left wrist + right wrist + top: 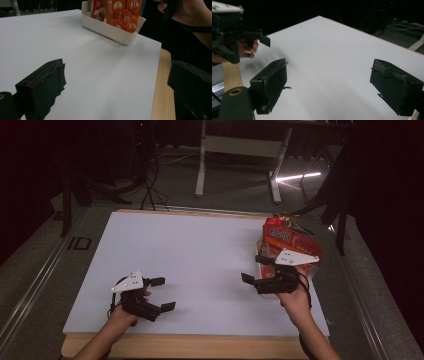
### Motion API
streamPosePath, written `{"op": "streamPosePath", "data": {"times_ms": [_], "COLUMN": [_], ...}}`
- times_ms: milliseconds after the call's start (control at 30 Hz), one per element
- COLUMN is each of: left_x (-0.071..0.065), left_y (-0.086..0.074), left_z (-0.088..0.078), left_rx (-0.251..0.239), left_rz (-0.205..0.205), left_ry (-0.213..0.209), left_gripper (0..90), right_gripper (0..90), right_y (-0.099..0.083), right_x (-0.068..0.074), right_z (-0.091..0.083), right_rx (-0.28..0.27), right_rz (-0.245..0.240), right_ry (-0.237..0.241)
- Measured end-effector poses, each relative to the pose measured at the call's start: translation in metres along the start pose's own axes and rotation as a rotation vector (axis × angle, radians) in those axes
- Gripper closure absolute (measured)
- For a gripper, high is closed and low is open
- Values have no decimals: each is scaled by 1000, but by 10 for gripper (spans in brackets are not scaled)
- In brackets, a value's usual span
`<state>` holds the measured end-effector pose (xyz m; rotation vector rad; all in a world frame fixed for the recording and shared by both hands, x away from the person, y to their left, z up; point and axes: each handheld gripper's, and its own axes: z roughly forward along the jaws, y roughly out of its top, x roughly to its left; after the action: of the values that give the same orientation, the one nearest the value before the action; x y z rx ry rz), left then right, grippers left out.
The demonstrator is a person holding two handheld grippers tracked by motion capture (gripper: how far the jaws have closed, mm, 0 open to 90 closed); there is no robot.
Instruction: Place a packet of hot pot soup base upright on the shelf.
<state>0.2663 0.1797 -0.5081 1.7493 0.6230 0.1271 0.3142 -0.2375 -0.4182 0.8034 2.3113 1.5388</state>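
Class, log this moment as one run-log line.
left gripper: open, empty | right gripper: open, empty | white tray: orange packets inside, untouched

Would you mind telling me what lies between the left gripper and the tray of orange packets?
Nothing: in the high view, bare white table runs from the left gripper to the tray.

Dark room, grey floor (235, 185), white desk frame (240, 145)

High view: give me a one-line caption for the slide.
Both grippers, left and right, hover open over the white table; a tray of orange packets sits behind the right one.
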Motion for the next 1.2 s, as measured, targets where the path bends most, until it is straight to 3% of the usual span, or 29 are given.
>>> {"op": "streamPosePath", "data": {"times_ms": [367, 567, 1033, 1200], "left_x": [0, -1, 0, -1], "left_y": [0, 0, -1, -3], "left_z": [1, 1, 0, 1], "left_rx": [3, 3, 3, 9], "left_rz": [4, 3, 9, 24], "left_ry": [-2, -1, -1, 5], "left_gripper": [16, 16, 16, 16], "right_gripper": [138, 139, 139, 140], "right_y": [-31, -48, -70, -79], "right_x": [3, 9, 12, 11], "right_z": [7, 12, 13, 16], "right_rx": [32, 81, 119, 137], "right_rz": [33, 16, 38, 20], "right_ry": [13, 25, 38, 33]}}
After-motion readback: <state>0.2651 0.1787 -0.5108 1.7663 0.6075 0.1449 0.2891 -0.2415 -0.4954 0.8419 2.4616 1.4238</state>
